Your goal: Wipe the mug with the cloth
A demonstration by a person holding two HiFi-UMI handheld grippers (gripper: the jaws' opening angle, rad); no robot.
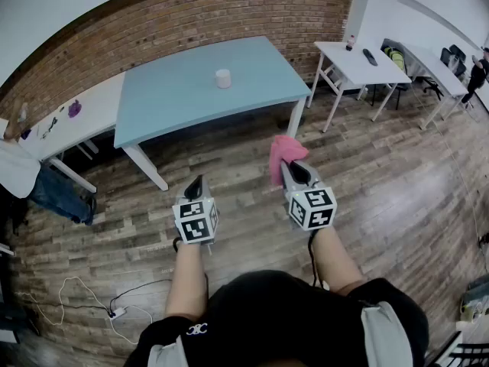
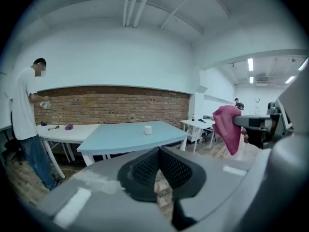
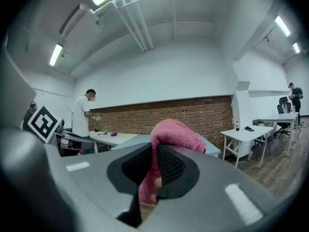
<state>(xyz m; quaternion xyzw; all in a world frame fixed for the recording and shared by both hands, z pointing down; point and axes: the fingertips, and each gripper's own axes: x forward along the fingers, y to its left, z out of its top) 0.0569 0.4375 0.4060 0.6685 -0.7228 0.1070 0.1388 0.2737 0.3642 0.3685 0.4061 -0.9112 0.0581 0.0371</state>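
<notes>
**Stand-off before the approach.** I hold both grippers over the plank floor (image 1: 382, 174), well short of the light blue table (image 1: 176, 98).

**(a) Key relation.** The mug (image 1: 222, 78) stands on that tabletop, towards its far side and well apart from both sets of jaws. In the head view it lies ahead of and between the two grippers, closer to the line of the left gripper (image 1: 195, 186). In the left gripper view it sits almost dead ahead, just above the jaw tips. I judge the left hand the natural one to take the mug and the right gripper (image 1: 294, 170) the one to wipe. Both must first travel forward to the table. The mug's long axis is vertical. No handle can be made out at this range.

**(b) Jaws.** The left jaws are closed together with nothing between them. The right jaws are clamped on the cloth (image 3: 169, 134), which bunches above the tips and trails down between the pads.

**(c) Materials and shapes.** The mug is a small white cylinder, probably glazed and hard, so slippery under a light grip. The cloth is pink, nubbly and limp, and folds over itself. The jaw pads are black with a fine mesh pattern. The tabletop is smooth and matt, and a brick wall (image 1: 191, 14) stands behind it.
</notes>
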